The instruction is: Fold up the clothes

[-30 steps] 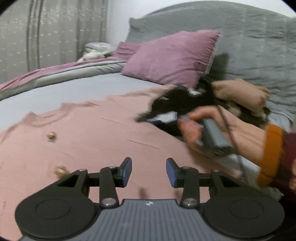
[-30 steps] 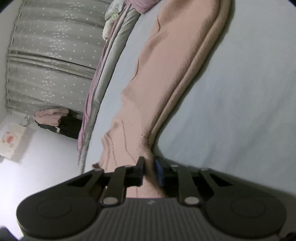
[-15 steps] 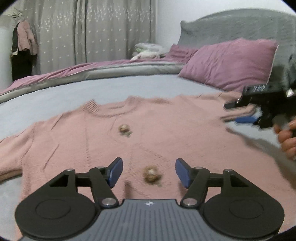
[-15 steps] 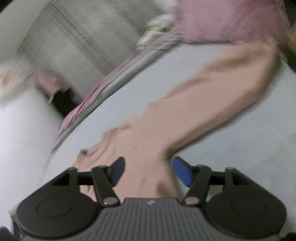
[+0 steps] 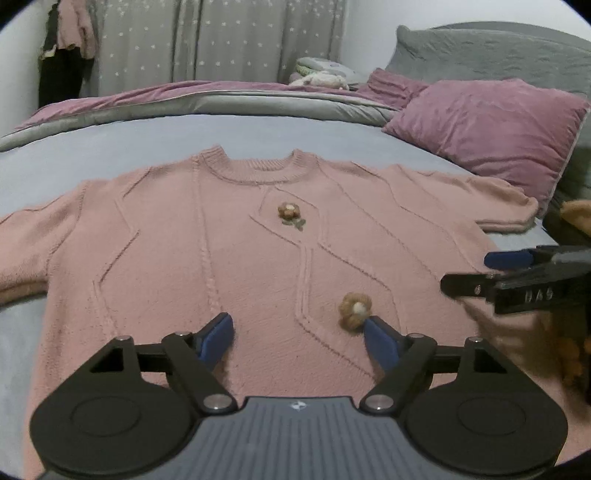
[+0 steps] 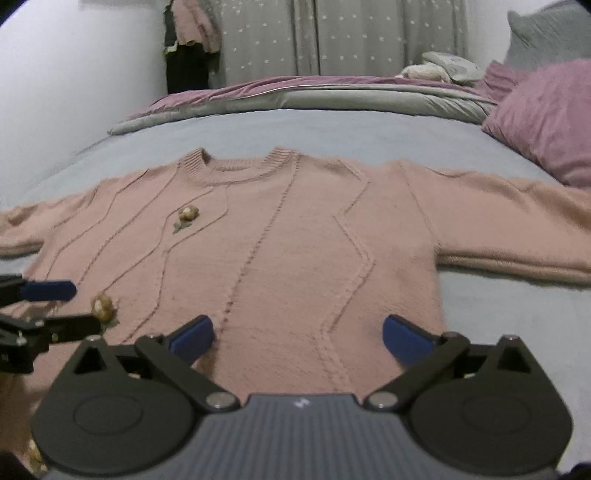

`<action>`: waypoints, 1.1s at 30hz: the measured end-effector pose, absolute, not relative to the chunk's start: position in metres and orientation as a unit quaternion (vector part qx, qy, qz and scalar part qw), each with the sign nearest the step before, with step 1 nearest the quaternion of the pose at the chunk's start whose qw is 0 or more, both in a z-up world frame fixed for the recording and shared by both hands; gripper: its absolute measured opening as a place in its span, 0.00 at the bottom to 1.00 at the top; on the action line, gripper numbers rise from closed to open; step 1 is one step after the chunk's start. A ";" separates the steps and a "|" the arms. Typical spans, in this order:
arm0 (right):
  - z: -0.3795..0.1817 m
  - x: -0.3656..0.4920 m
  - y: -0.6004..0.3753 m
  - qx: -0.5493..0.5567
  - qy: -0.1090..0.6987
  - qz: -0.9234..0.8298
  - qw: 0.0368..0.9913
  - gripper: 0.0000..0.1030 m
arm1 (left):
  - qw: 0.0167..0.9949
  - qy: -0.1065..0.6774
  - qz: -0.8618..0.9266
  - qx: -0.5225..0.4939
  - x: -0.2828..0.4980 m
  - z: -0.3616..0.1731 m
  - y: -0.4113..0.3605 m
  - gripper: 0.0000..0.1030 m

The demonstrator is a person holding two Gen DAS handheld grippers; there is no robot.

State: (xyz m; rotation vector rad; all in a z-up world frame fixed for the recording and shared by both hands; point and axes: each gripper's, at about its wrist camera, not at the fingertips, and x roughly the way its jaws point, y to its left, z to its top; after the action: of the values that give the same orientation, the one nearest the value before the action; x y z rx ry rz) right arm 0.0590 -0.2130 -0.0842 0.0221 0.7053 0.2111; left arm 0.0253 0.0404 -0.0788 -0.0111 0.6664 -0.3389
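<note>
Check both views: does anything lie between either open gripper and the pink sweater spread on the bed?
Nothing visible does. The left gripper and right gripper both hang open directly over the sweater, with only its knitted flowers on the surface.

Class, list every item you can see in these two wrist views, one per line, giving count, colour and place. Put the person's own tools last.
Knitted pink sweater: one, pink, spread flat face up on the bed, both sleeves out sideways.
Crocheted flower decorations: two, tan, on the sweater front, one upper, one lower.
Bed sheet: one, pale blue-grey, under the sweater.
Velvet pillow: one, mauve, at the head of the bed on the right.
Folded duvet: one, mauve and grey, along the far side of the bed.
Starred curtain: one, grey, behind the bed.
Hanging clothes: pink and black, far left by the wall.
Left gripper: one, black with blue pads, open above the sweater hem.
Right gripper: one, same colours, open above the hem.
</note>
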 end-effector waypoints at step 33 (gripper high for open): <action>-0.091 -0.020 -0.275 -0.001 0.378 0.141 0.915 1.00 | 0.901 0.384 -0.185 0.081 -0.011 -0.074 0.051 1.00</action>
State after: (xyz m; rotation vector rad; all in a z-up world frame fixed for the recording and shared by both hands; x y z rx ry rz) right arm -0.0201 -0.2749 -0.0906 -0.0011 0.7778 0.2903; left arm -0.0114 0.0508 -0.0736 0.1674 0.7942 -0.3822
